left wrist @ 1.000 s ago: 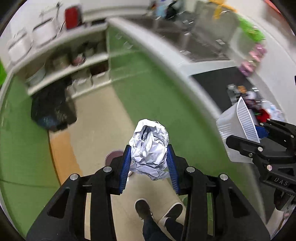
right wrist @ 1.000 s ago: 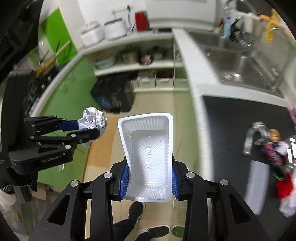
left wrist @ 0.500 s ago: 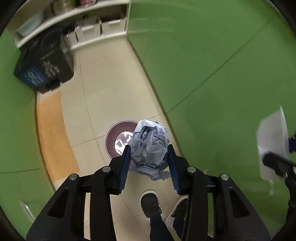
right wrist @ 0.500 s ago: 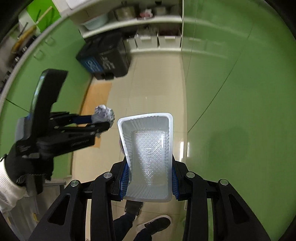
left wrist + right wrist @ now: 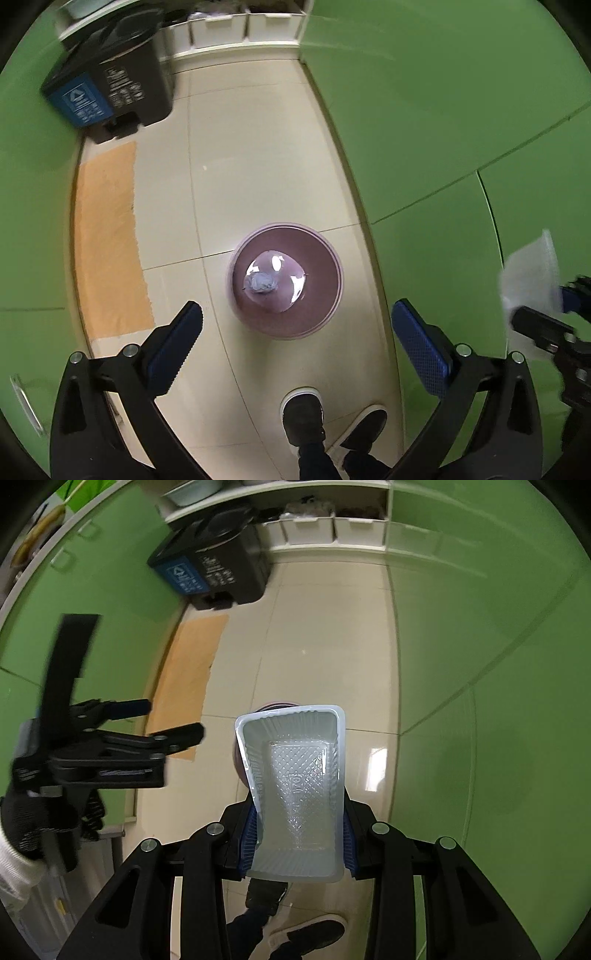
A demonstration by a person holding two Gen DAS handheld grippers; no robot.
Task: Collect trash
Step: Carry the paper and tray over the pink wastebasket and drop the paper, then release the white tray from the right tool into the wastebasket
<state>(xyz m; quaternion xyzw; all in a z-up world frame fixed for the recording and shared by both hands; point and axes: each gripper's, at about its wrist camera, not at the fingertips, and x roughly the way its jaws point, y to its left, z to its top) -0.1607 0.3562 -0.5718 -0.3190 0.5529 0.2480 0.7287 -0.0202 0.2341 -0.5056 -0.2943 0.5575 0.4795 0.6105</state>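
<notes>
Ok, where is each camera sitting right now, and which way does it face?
Left wrist: on the left tool, aimed steeply down at the purple bin holding a crumpled paper ball; its open blue-padded fingers and the person's shoes show.
Right wrist: on the right tool, tilted down along the floor; its fingers clamp a clear plastic tray, with the person's gloved left hand visible.
Shared: the black recycling bin, orange mat, and each other's tool.

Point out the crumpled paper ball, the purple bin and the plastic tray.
crumpled paper ball [image 5: 263, 283], left wrist view, middle of the wad lying inside the bin.
purple bin [image 5: 325, 258], left wrist view, inner wall near the rim.
plastic tray [image 5: 295, 775], right wrist view, textured floor of the tray.
</notes>
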